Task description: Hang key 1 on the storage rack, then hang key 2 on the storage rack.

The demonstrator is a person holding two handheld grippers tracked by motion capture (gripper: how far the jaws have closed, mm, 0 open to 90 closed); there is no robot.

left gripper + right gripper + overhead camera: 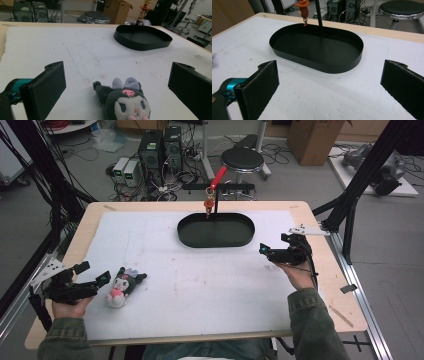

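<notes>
- The left claw (pixel 95 272) is hovering at the near left corner of the tabletop (pixel 320 285), its jaws spread wide and gripping nothing.
- In the left gripper view, the plush (pixel 125 101) is lying between those spread jaws, touching neither of them.
- In the high view, the plush (pixel 121 287) is lying on the white sheet (pixel 200 270) just beside the left claw's tip, with its head pointing toward the near edge.
- The plush is showing a dark hood, a pale face, a lilac bow and a pink mark on its forehead.
- The right claw (pixel 270 251) is hovering over the right side of the sheet, its jaws also spread wide and gripping nothing.
- In the right gripper view, the tray (pixel 287 53) is lying ahead of the spread jaws, well apart from them.
- The tray (pixel 185 237) is a black oval sitting at the far middle of the sheet, well apart from the plush.
- A thin black post (pixel 319 17) is rising at the tray's far side, and a small figure (pixel 304 10) with an orange hat is hanging beside it.
- A person's hand is holding each claw, with olive sleeves coming in from the near edge.
</notes>
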